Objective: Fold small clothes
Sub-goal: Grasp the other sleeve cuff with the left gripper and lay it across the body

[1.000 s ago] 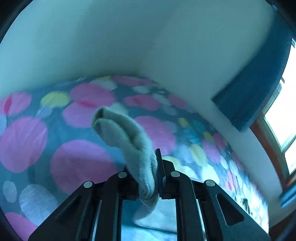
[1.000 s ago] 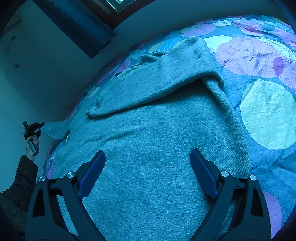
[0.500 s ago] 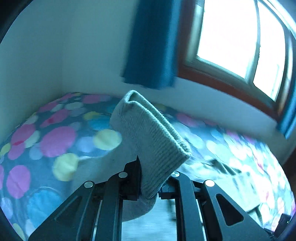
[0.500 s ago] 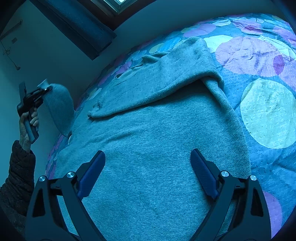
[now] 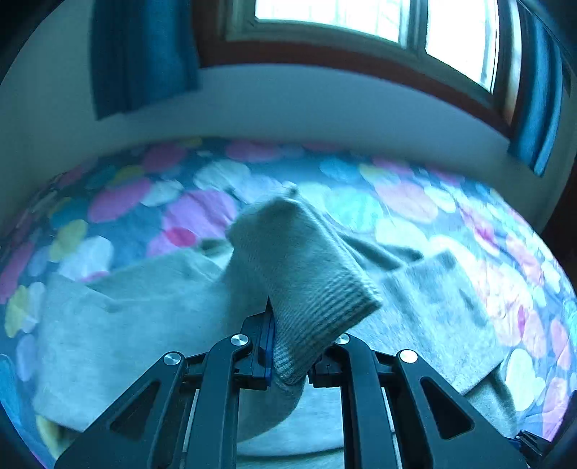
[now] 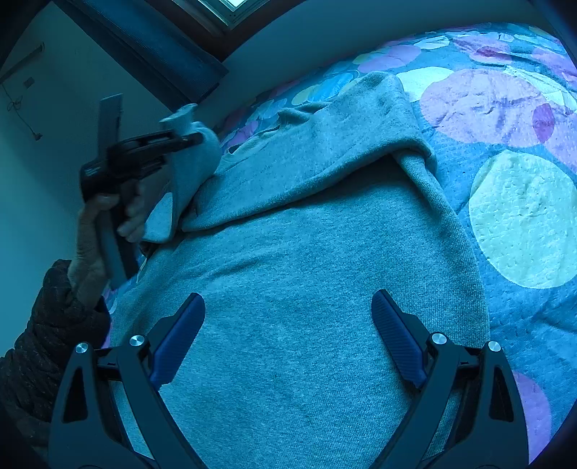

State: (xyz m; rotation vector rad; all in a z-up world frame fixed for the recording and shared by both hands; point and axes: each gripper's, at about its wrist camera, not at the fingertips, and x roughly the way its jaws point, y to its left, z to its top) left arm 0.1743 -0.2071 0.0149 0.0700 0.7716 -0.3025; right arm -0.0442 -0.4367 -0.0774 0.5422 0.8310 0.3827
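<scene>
- Sweater [image 6: 306,288]: grey knit, spread flat on the bedspread [image 6: 523,216]; one sleeve [image 6: 324,155] is already folded across the body, its surface finely ribbed and slightly fuzzy.
- Cuff [image 5: 317,288]: ribbed end of the other sleeve, lifted off the bed and clamped between the jaws of the left gripper [image 5: 288,346]; the sleeve drapes down from the jaws to the body of the sweater.
- Left hand [image 6: 104,223]: seen in the right wrist view at the left edge of the sweater, wrapped round the gripper's handle and raised above the bed; a dark textured jacket sleeve [image 6: 47,332] covers the forearm.
- Right gripper [image 6: 288,332]: jaws wide apart and holding nothing, poised over the lower body of the sweater, angled downward; blue ridged pads [image 6: 396,339] on black arms.
- Bedspread: quilted, blue with large pink, yellow and white discs.
- Window [image 5: 360,21]: wood-framed, bright, flanked by a blue curtain [image 5: 140,54] above a pale wall.
</scene>
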